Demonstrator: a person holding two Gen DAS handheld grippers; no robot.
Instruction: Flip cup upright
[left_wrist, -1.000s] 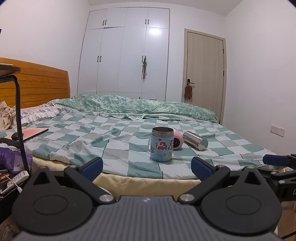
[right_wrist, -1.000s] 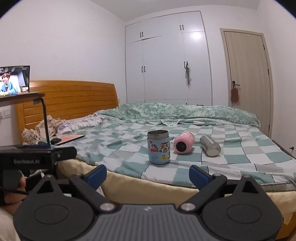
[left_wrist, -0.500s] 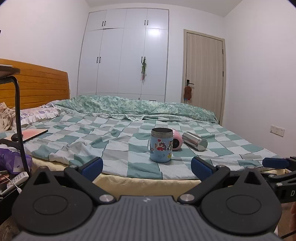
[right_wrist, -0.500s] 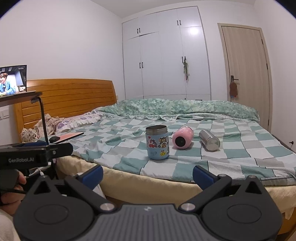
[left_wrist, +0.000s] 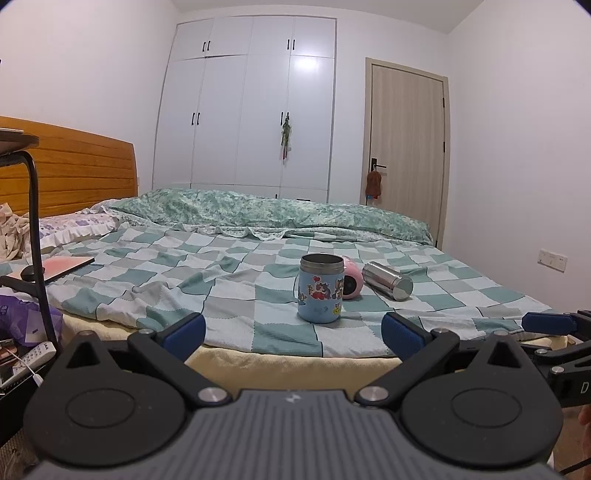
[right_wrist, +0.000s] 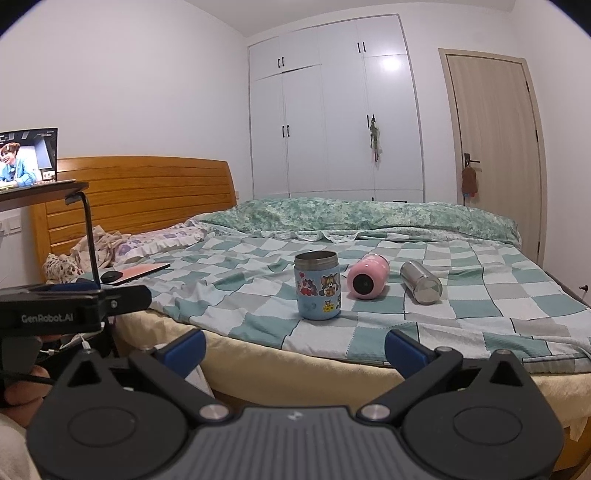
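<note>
A blue cartoon cup (left_wrist: 319, 290) (right_wrist: 317, 284) stands upright, mouth up, on the checked bedspread near the bed's front edge. A pink cup (right_wrist: 368, 276) (left_wrist: 351, 282) lies on its side just right of it. A steel cup (right_wrist: 421, 281) (left_wrist: 388, 280) lies on its side further right. My left gripper (left_wrist: 293, 328) is open and empty, off the bed in front of the blue cup. My right gripper (right_wrist: 295, 347) is open and empty, also short of the bed edge.
The bed (right_wrist: 461, 321) has a rumpled green duvet (right_wrist: 369, 214) at the back and a pink tablet with a mouse (right_wrist: 136, 273) at the left. A side table with a black stand (left_wrist: 35, 221) is at the far left. Wardrobe and door stand behind.
Both grippers have drawn back and tilted slightly; the cups sit a little lower and smaller in view. The cups have not moved.
</note>
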